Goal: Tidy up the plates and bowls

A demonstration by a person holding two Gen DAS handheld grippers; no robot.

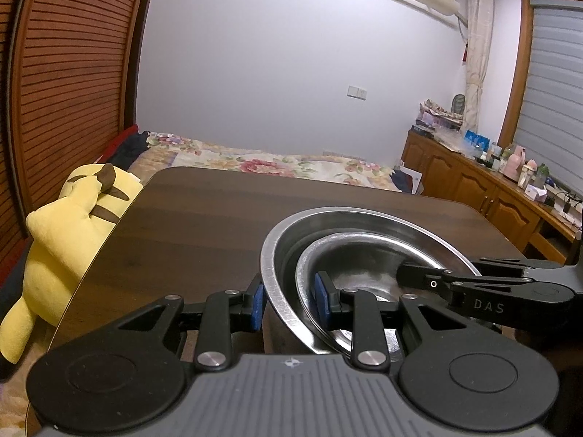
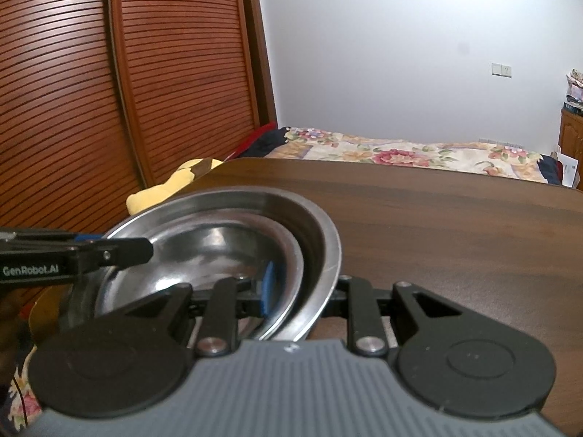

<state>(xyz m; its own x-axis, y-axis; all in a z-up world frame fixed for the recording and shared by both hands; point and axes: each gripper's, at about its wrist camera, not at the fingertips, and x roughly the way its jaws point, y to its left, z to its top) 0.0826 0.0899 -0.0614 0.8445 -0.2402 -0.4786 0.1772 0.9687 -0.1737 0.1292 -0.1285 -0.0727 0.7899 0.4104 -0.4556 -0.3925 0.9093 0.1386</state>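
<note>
Two nested steel bowls sit on the dark wooden desk [image 1: 204,218], the smaller inner bowl [image 1: 364,266] lying off-centre inside the larger outer bowl [image 1: 288,251]. The left tool [image 1: 289,302] straddles the near-left rims, one blue pad outside the big bowl, the other inside the small one, clenched across both walls as far as the view shows. The right tool [image 2: 302,287] does the same on the opposite side – its outer finger is hidden behind the rim, so the pinch there is a judgement. The risk I see is slip: thin polished steel against small pads, with two loose walls in each grip. If one hand rises ahead of the other, the stack may tilt, the inner bowl may slide or rattle free – and a drop would clatter onto the desk.
</note>
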